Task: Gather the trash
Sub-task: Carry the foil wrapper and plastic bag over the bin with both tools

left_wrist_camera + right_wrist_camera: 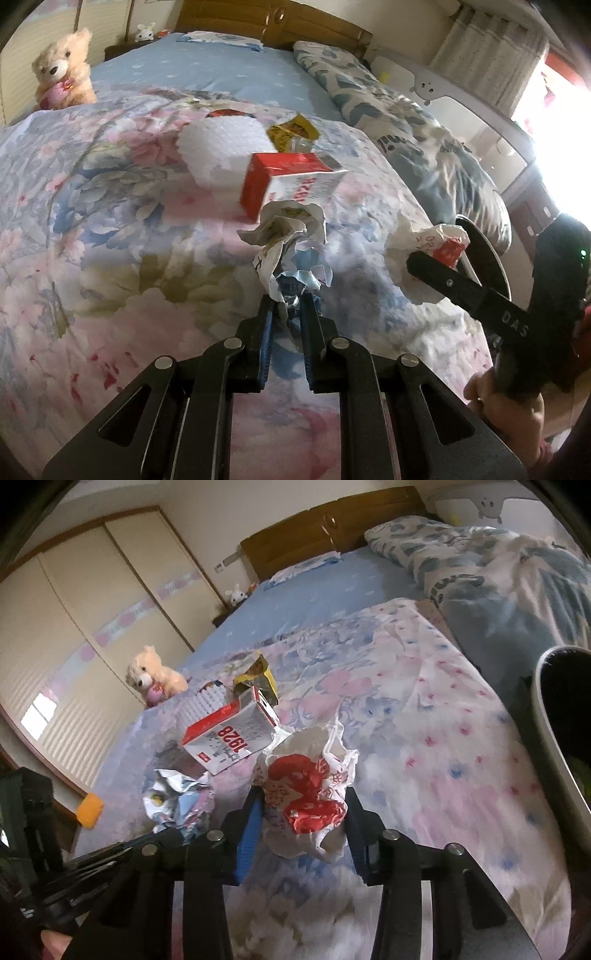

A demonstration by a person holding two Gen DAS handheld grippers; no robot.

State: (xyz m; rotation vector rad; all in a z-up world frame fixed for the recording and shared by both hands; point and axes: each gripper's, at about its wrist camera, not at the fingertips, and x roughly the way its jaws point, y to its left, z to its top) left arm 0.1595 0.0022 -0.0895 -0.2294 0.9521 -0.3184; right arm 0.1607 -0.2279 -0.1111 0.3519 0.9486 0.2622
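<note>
A crumpled paper wad (286,236) sticks up from my left gripper (288,302), whose blue-padded jaws are shut on its lower end above the floral quilt (110,221). The same wad (177,801) shows at the lower left of the right wrist view. My right gripper (303,805) has a white plastic bag with red print (306,775) between its fingers, and both pads press on its sides. That gripper (439,243) and the bag (424,234) also show from the left wrist. Behind them lie a red-and-white carton (291,181), a white foam block (218,144) and a yellow wrapper (291,129).
A teddy bear (64,70) sits at the bed's far left edge. A rolled blue-patterned duvet (498,572) lies along the right side. A dark container with a pale rim (554,720) stands at the right edge. A hand (509,402) holds the right gripper's handle.
</note>
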